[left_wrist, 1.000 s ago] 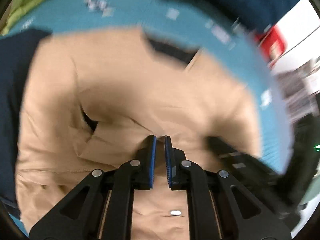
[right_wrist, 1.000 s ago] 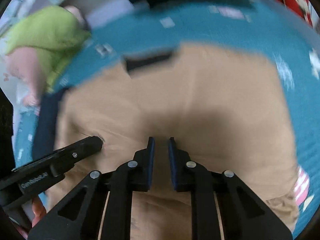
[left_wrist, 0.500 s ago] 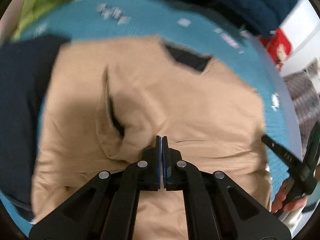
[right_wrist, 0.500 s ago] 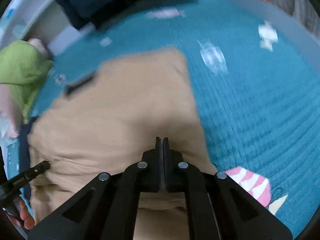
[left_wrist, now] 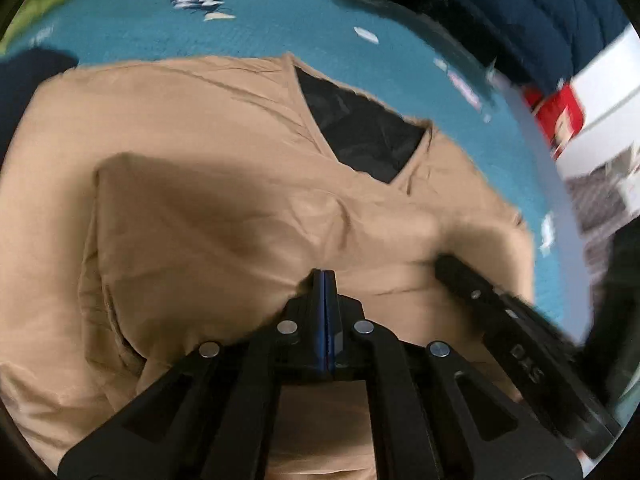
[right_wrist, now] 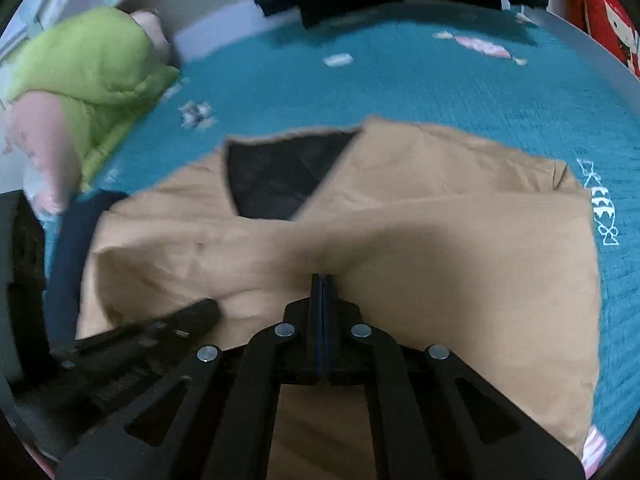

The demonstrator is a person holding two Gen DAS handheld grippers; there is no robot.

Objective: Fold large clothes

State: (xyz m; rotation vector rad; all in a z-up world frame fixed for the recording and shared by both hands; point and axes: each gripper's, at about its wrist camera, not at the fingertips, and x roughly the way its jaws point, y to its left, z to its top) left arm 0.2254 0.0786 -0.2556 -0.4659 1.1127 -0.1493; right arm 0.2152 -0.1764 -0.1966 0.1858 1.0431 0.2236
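Note:
A large tan garment (left_wrist: 208, 208) with a V-neck and black lining (left_wrist: 360, 136) lies on a teal bedspread (left_wrist: 260, 28). My left gripper (left_wrist: 324, 276) is shut on a lifted fold of the tan fabric. My right gripper (right_wrist: 321, 280) is shut on the same raised edge further right; the garment (right_wrist: 460, 248) bulges up ahead of it. The right gripper's finger shows in the left wrist view (left_wrist: 480, 292), and the left gripper's finger shows in the right wrist view (right_wrist: 188, 316). The black lining also shows in the right wrist view (right_wrist: 276, 176).
A green and pink bundle (right_wrist: 80, 68) lies at the far left of the bed. A dark navy cloth (right_wrist: 68, 248) sits by the garment's left side. Dark blue bedding (left_wrist: 520, 12) and a red box (left_wrist: 560, 116) are beyond the far edge.
Both grippers went from slightly open to shut on the tan fabric. They have lifted its near edge and carried it forward toward the neckline, so a raised fold now stands ahead of them.

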